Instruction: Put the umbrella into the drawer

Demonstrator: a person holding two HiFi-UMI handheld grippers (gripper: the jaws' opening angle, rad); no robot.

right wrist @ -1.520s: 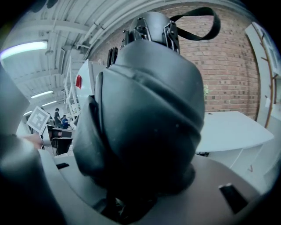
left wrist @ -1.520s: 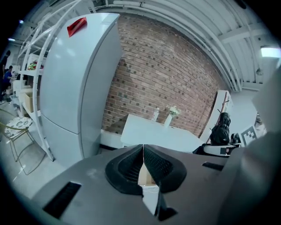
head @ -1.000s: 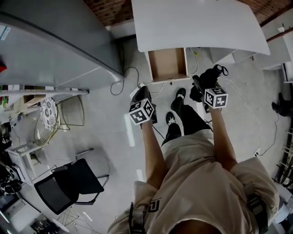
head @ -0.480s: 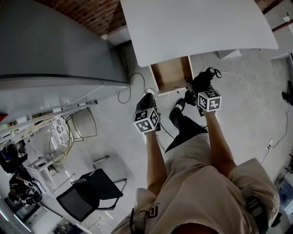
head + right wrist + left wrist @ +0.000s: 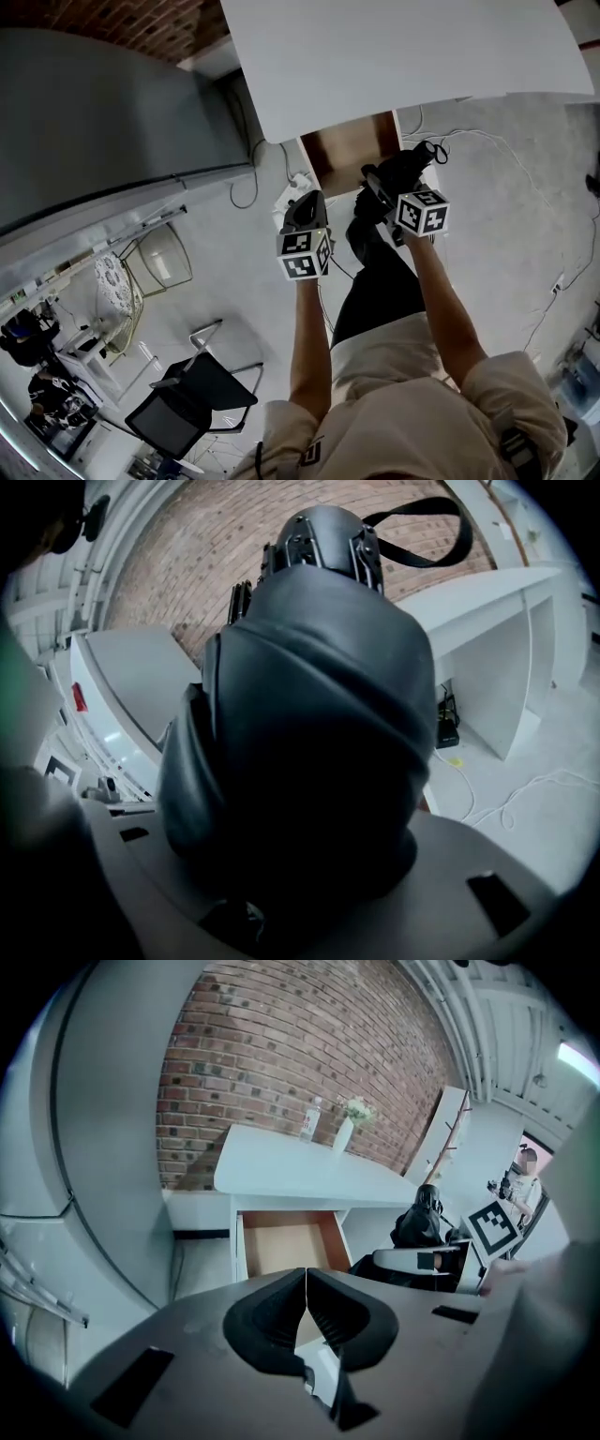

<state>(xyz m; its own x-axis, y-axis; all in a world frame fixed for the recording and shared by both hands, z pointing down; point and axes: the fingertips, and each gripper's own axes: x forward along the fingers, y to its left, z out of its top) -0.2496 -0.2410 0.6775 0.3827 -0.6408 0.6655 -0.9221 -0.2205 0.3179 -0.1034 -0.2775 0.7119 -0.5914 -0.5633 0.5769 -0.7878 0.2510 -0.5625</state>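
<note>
I stand over an open wooden drawer (image 5: 349, 150) under a white table (image 5: 394, 56), holding 2 grippers. My right gripper (image 5: 382, 190) is clamped on a folded black umbrella (image 5: 409, 164), which points toward the far side just right of the drawer and is not inside it. In the right gripper view the umbrella (image 5: 309, 714) fills the frame, its strap (image 5: 422, 536) looping at the far end. My left gripper (image 5: 307, 1309) has its jaws pressed together on nothing, near the drawer's left side.
</note>
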